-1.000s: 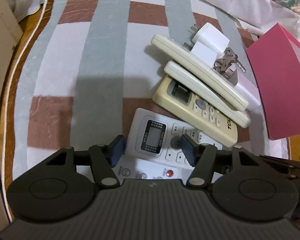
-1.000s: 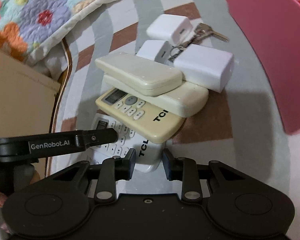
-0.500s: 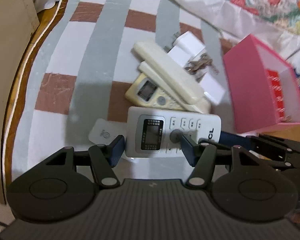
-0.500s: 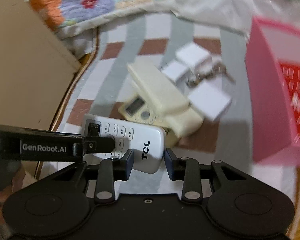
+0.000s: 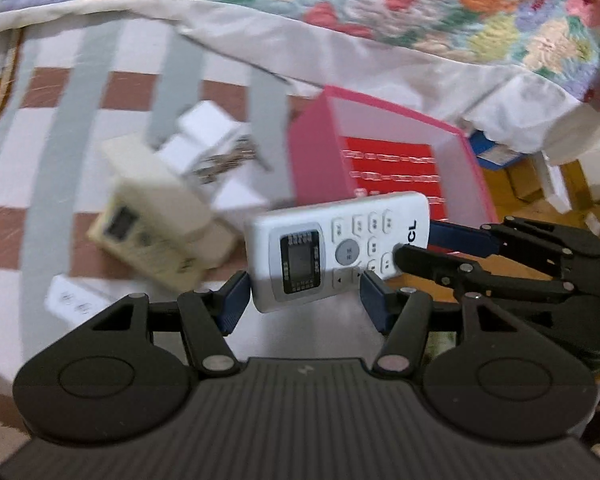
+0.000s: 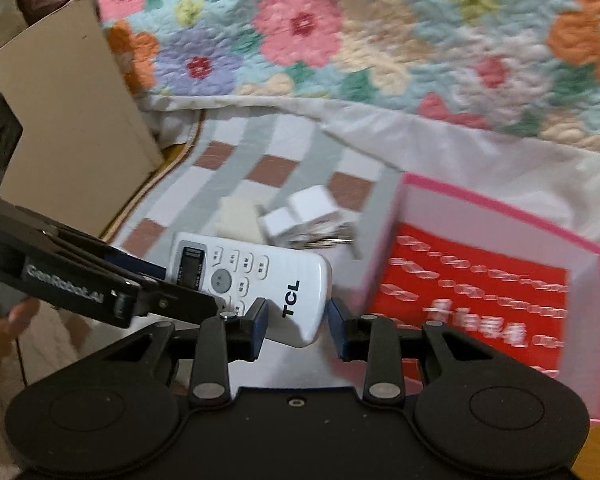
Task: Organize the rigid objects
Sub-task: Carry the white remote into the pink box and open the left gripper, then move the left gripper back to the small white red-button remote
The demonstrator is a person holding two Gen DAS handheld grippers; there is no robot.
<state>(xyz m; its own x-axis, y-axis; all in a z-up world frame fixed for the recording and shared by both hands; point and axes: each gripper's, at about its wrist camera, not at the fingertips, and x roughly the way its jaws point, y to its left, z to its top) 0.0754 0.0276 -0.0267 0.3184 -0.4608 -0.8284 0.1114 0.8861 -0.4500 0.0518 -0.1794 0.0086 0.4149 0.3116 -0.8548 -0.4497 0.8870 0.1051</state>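
A white TCL remote (image 5: 340, 240) hangs in the air above the striped cloth, carried at both ends. My left gripper (image 5: 300, 300) is shut on its screen end, a blue pad against each long edge. My right gripper (image 6: 298, 320) holds the TCL end of the remote (image 6: 260, 276), and its jaws are closing on it. In the left wrist view the right gripper (image 5: 416, 244) reaches in from the right, one finger over the remote's face and one behind. The open pink box (image 5: 312, 152) with a red bottom stands just beyond and to the right of the remote.
Beige remotes (image 5: 156, 216), white chargers (image 5: 208, 132) and a bunch of keys (image 5: 224, 160) stay piled on the cloth left of the box. A small white item (image 5: 72, 300) lies nearer. A floral quilt (image 6: 340, 40) lies behind, and a beige panel (image 6: 68, 112) stands at the left.
Both grippers have risen with the white remote, lifting it off the pile and carrying it towards the pink box. The pile now lies lower and to the left.
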